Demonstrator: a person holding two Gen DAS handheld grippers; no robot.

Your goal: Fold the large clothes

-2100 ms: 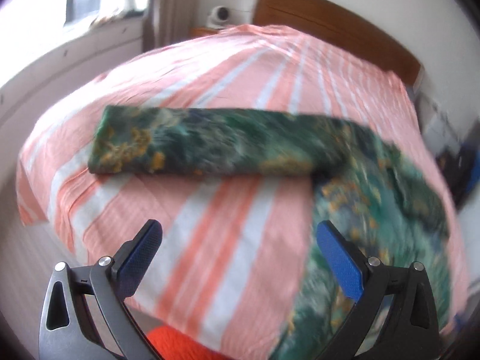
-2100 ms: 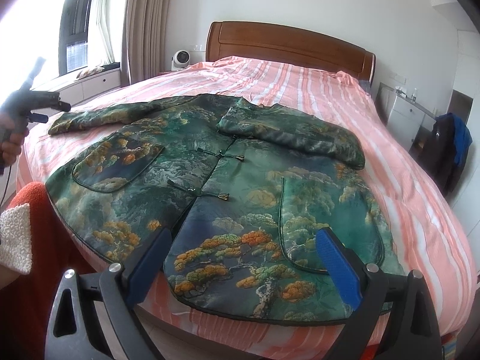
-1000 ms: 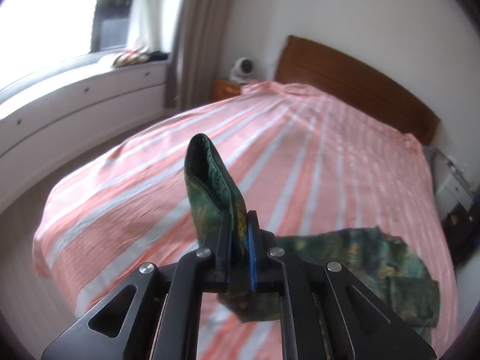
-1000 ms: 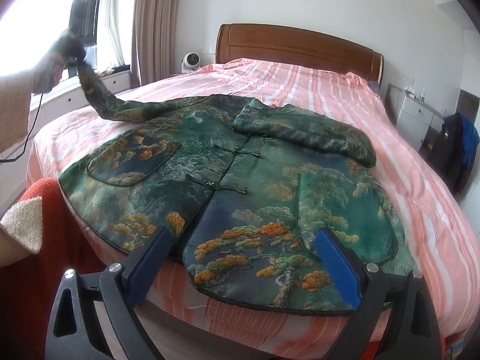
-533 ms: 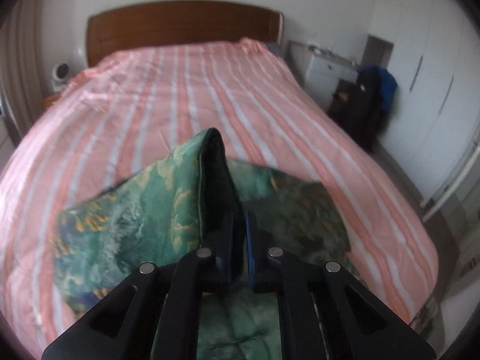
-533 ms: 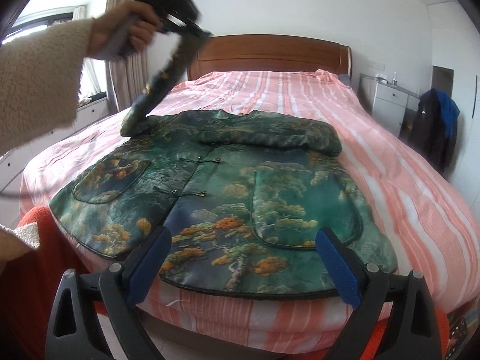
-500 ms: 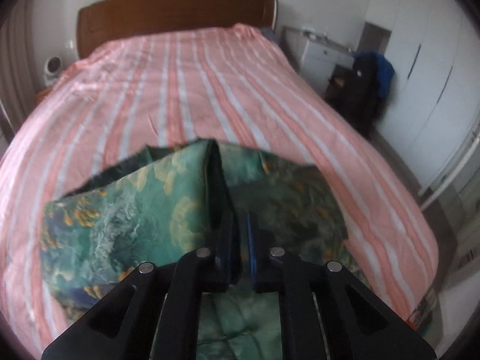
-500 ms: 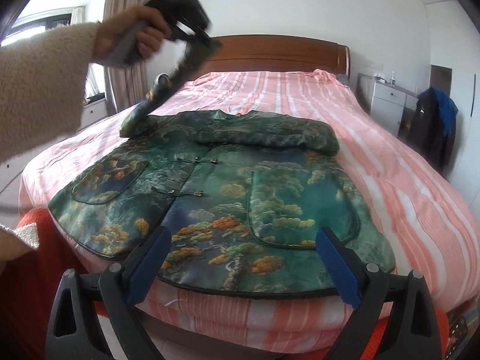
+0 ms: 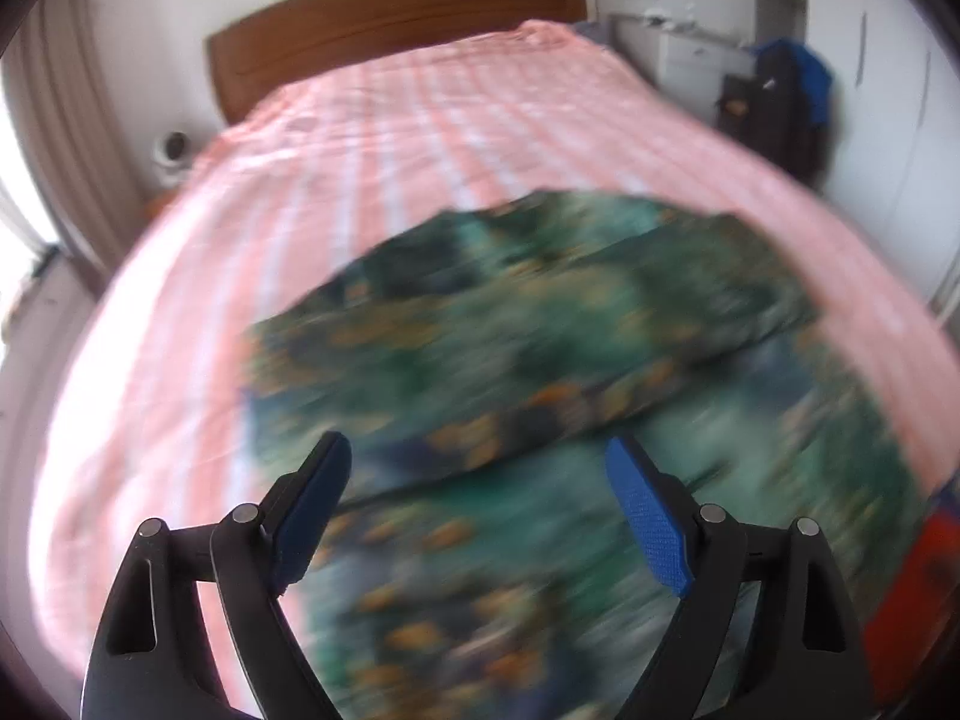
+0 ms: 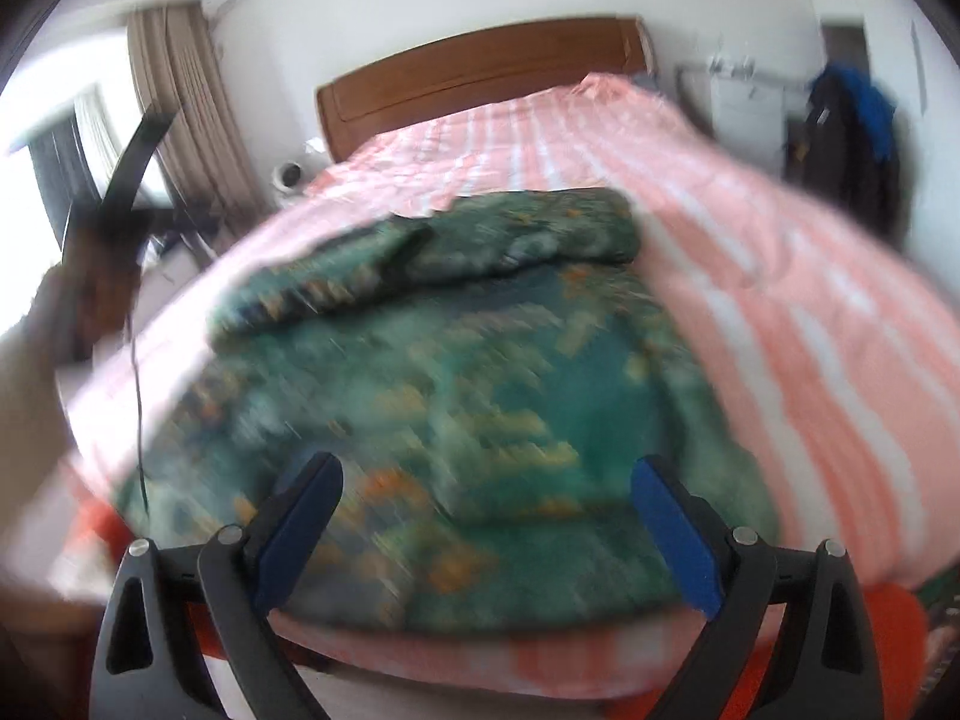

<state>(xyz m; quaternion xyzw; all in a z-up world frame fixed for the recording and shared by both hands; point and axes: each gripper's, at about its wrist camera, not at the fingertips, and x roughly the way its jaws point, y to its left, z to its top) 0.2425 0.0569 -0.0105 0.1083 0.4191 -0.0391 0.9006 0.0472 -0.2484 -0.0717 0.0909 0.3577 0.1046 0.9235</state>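
Observation:
A green patterned jacket [image 9: 540, 360] lies front-up on the pink striped bed [image 9: 420, 120], both sleeves folded across its upper chest. It also shows in the right wrist view [image 10: 468, 396], blurred by motion. My left gripper [image 9: 480, 498] is open and empty above the jacket's left side. My right gripper [image 10: 486, 516] is open and empty above the jacket's lower hem. The left gripper also shows in the right wrist view [image 10: 120, 192], raised at the left of the bed.
A wooden headboard [image 9: 390, 18] stands at the far end. A white nightstand [image 9: 690, 60] and dark clothes on a rack [image 9: 780, 102] stand right of the bed. Curtains [image 10: 180, 108] and a small fan [image 10: 288, 177] are on the left.
My left gripper has let go of the sleeve, which now lies folded across the jacket's chest, and has opened. Both grippers are moving, blurring the views.

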